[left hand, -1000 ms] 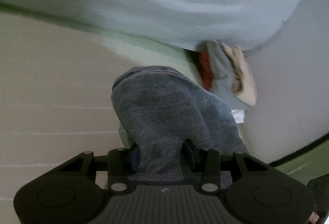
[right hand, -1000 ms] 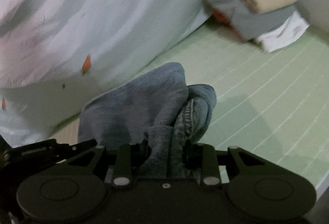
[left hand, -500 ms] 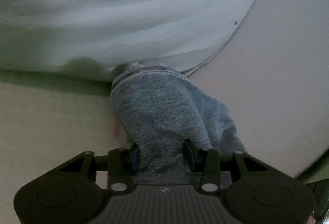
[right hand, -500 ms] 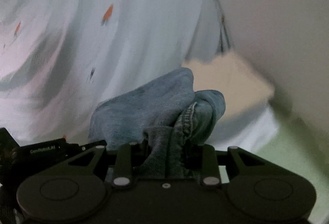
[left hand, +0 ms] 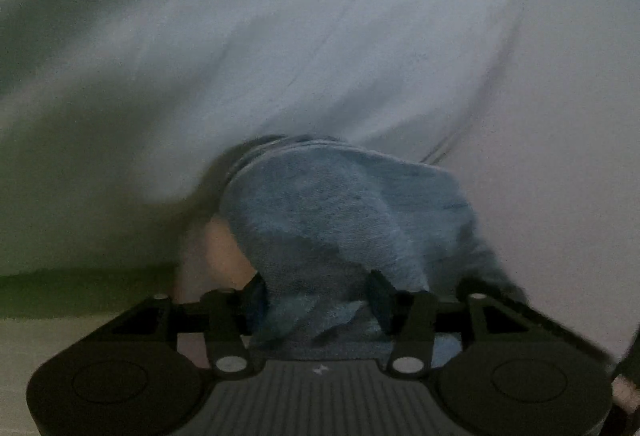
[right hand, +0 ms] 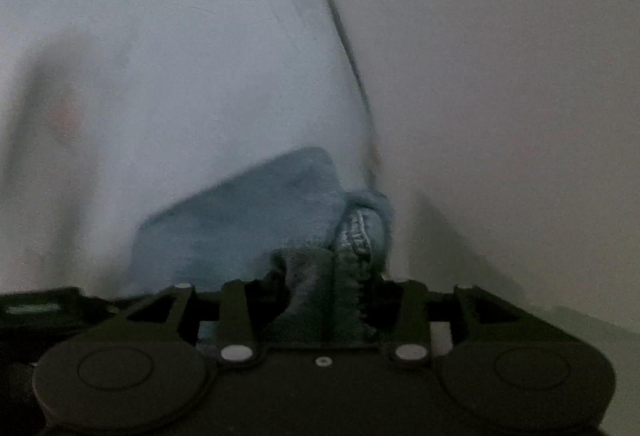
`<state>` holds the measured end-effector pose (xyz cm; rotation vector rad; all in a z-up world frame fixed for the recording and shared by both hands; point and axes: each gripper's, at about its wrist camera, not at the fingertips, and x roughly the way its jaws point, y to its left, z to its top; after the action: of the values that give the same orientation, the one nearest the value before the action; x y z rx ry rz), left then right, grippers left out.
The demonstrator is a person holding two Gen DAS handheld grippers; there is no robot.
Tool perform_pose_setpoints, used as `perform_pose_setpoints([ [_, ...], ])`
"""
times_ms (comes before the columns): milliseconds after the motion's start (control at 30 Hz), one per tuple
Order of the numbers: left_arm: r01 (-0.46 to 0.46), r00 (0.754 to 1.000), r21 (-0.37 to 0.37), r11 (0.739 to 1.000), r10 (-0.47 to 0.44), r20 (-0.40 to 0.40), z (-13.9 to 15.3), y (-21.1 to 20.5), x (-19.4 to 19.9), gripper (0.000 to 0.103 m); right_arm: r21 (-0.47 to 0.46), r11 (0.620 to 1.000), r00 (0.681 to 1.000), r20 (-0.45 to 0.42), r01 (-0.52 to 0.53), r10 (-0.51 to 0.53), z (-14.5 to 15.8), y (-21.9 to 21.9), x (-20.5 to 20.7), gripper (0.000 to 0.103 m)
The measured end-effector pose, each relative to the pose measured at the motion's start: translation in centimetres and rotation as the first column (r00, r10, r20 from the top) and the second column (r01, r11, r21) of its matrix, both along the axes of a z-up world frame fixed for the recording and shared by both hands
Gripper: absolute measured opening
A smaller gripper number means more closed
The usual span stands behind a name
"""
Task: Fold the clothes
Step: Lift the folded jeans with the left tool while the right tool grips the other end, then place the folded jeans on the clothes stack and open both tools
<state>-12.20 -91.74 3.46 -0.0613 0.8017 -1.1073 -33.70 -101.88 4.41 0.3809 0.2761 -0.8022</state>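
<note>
A blue denim garment (left hand: 344, 212) is bunched between the jaws of my left gripper (left hand: 316, 292), which is shut on it. The same denim garment (right hand: 248, 216) shows in the right wrist view, with a stitched seam (right hand: 356, 232) beside it. My right gripper (right hand: 326, 296) is shut on that seam end. Both grippers hold the denim up in front of a pale blue-white sheet (left hand: 300, 36). Both views are blurred by motion.
The pale sheet (right hand: 180, 56) fills the left of the right wrist view; a plain wall (right hand: 500, 76) fills the right. A wall (left hand: 560, 156) also stands at the right of the left wrist view. A green mat strip (left hand: 80, 288) shows low left.
Both grippers have lifted and tilted upward with the denim. The green mat and the stack of folded clothes have left both views; sheet and wall now fill them.
</note>
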Motion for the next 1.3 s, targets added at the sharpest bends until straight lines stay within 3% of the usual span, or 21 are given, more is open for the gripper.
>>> perform_pose_setpoints([
  [67, -0.006, 1.000, 0.068, 0.998, 0.005, 0.021, -2.4, -1.2, 0.6, 0.059, 0.098, 0.994, 0.993, -0.111, 0.057, -0.046, -4.5, -2.7, 2.7, 0.043],
  [133, 0.013, 1.000, 0.034, 0.999, -0.013, 0.011, -2.7, -0.7, 0.8, 0.070, 0.068, 0.995, 0.987, -0.147, 0.078, -0.067, -6.9, -2.9, 3.7, 0.051],
  [167, 0.018, 1.000, 0.034, 0.999, -0.019, 0.022, -2.8, -0.5, 0.9, 0.070, 0.043, 0.994, 0.984, -0.152, 0.096, -0.088, -7.0, -2.6, 3.9, 0.053],
  [267, 0.007, 0.998, 0.059, 0.998, -0.011, 0.070, -2.8, -0.2, 0.9, 0.073, 0.048, 0.994, 0.982, -0.166, 0.098, -0.089, -6.7, -2.5, 4.0, 0.054],
  [400, -0.014, 0.990, 0.089, 0.996, 0.001, 0.142, -1.6, 1.0, 0.1, 0.073, -0.015, 0.995, 0.971, -0.219, 0.095, -0.096, -5.6, -0.9, 4.0, 0.059],
  [467, -0.020, 0.986, 0.075, 0.997, 0.007, 0.167, -0.9, 1.6, 0.0, 0.074, -0.029, 0.994, 0.967, -0.231, 0.107, -0.111, -4.8, 0.3, 3.7, 0.060],
  [567, -0.014, 0.981, 0.032, 0.999, 0.008, 0.194, 0.0, 4.2, -1.3, 0.083, -0.051, 0.992, 0.974, -0.189, 0.118, -0.126, -3.2, 2.8, 2.1, 0.089],
  [600, -0.010, 0.978, 0.020, 1.000, 0.005, 0.207, 0.4, 5.2, -1.9, 0.085, -0.069, 0.991, 0.978, -0.168, 0.117, -0.127, -2.7, 3.9, 1.6, 0.094],
  [667, 0.007, 0.975, 0.008, 1.000, -0.009, 0.224, 0.9, 7.3, -3.0, 0.089, -0.102, 0.989, 0.980, -0.153, 0.110, -0.125, -1.5, 6.0, 0.8, 0.095],
  [767, 0.036, 0.970, -0.001, 0.999, -0.035, 0.242, 1.7, 10.3, -4.7, 0.095, -0.127, 0.983, 0.979, -0.135, 0.132, -0.149, -0.3, 8.5, -0.5, 0.103],
  [833, 0.042, 0.971, -0.003, 0.999, -0.040, 0.237, 1.9, 11.9, -5.9, 0.096, -0.131, 0.981, 0.981, -0.112, 0.146, -0.161, -0.1, 9.9, -2.2, 0.103],
  [933, 0.049, 0.972, -0.002, 0.999, -0.047, 0.229, 2.0, 14.2, -7.5, 0.098, -0.060, 0.988, 0.984, -0.101, 0.144, -0.150, 0.1, 12.1, -4.2, 0.103],
  [1067, 0.058, 0.955, 0.042, 0.997, -0.067, 0.290, 1.3, 15.9, -9.8, 0.101, 0.021, 0.992, 0.984, -0.127, 0.127, -0.124, -0.7, 14.5, -5.8, 0.102],
  [1300, 0.077, 0.962, 0.118, 0.990, -0.105, 0.252, -0.8, 18.9, -12.5, 0.103, 0.009, 0.984, 0.961, -0.216, 0.177, -0.171, -3.6, 19.0, -8.5, 0.102],
])
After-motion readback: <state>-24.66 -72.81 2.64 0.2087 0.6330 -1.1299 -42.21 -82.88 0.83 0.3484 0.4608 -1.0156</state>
